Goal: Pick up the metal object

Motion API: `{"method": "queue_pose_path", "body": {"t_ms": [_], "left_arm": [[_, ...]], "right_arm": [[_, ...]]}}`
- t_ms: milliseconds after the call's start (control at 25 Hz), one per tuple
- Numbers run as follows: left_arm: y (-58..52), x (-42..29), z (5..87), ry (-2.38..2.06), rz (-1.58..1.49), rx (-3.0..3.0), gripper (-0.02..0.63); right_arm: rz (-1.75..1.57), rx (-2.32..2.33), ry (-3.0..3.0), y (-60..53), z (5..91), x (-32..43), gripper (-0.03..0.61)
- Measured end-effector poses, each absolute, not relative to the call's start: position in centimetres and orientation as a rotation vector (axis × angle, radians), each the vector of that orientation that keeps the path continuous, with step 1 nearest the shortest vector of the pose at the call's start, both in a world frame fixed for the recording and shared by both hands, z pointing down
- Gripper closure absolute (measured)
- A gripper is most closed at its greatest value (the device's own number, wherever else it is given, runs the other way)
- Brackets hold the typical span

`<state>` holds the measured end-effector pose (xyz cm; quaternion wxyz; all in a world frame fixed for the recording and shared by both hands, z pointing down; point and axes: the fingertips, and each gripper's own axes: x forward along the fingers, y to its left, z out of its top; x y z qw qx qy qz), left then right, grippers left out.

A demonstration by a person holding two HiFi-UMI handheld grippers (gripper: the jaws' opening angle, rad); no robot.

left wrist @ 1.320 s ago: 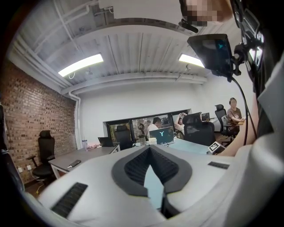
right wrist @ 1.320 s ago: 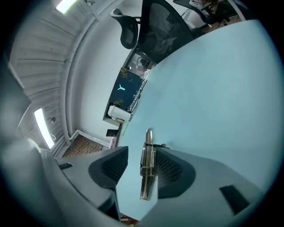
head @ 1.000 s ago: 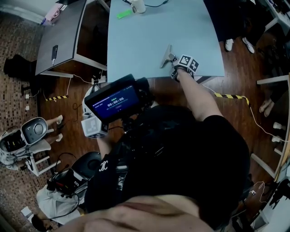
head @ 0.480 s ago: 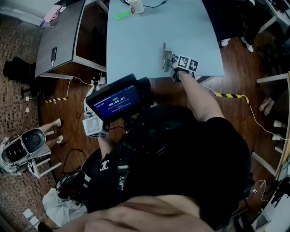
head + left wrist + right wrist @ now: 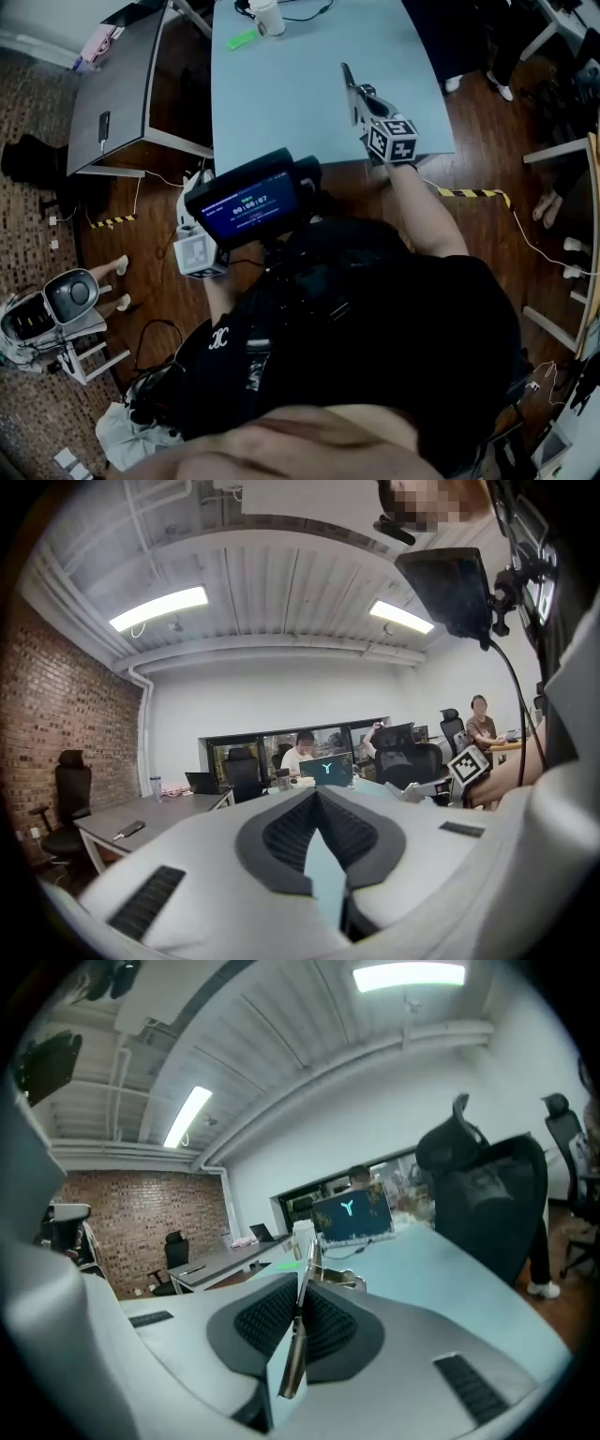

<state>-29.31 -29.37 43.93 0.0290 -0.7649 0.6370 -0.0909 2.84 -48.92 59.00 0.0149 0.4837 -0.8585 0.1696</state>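
R gripper [image 5: 364,101]: jaws have just been closing and now pinch the metal object [image 5: 348,81]. In the R gripper view the metal object [image 5: 292,1363] sits edge-on between the dark ribbed pads [image 5: 262,1321]. It runs the full length of the jaw line and sticks out past the tips. From the head view it is over the near R corner of the light-blue table [image 5: 281,112] and pointing away from the person. It appears clear of the tabletop; contact not confirmed. L gripper [image 5: 317,794]: jaws pressed together at the tips, nothing between them, only a narrow sliver of tabletop seen through the gap nearer the camera. It is held low at the person's L side, off the table edge, with its marker cube [image 5: 198,255] below a small screen [image 5: 248,202]. Other items: white cup [image 5: 267,16] and green item [image 5: 241,39] at the table's far end. Grey desk [image 5: 131,66] to the L, with a dark phone [image 5: 103,119] on it.
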Motion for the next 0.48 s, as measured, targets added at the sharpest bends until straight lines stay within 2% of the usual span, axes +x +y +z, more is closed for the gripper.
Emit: {"method": "queue_pose_path", "body": {"t_ms": [360, 480], "left_arm": [[-31.6, -27.7, 42.6, 1.844, -0.205, -2.418, 0.611], [-33.0, -26.0, 42.3, 1.796, -0.203, -2.427, 0.611]], "right_arm": [[-0.14, 1.681, -2.83, -42.5, 41.3, 5.9, 0.584], [-0.344, 1.708, -2.817, -39.8, 37.7, 7.5, 0.584]]}}
